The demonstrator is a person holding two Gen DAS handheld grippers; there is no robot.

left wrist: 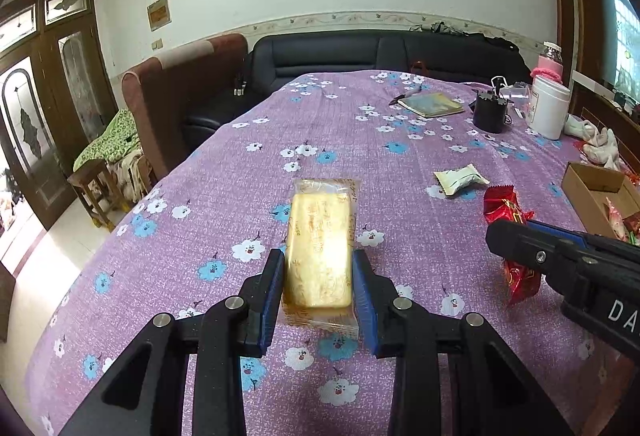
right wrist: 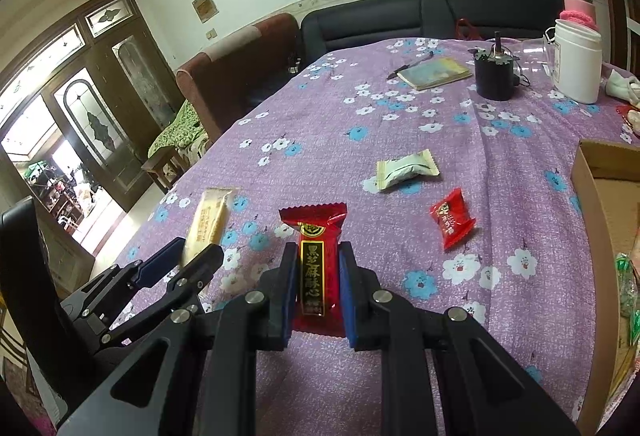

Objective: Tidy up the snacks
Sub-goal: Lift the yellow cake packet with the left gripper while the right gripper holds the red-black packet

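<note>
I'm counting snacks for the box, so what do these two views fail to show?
- Cardboard box contents: cut off by the right edge in both wrist views.
- Small red packet: missing from the left view, possibly behind the right gripper.

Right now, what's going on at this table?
A person is sorting wrapped snacks with a handheld claw in each hand. The left claw is clamped on a yellow cake bar in clear wrap; the right claw is shut on a long red snack bar. A pale green packet and a small red packet lie loose on the purple floral cloth. A cardboard box to the right already holds some snacks.
</note>
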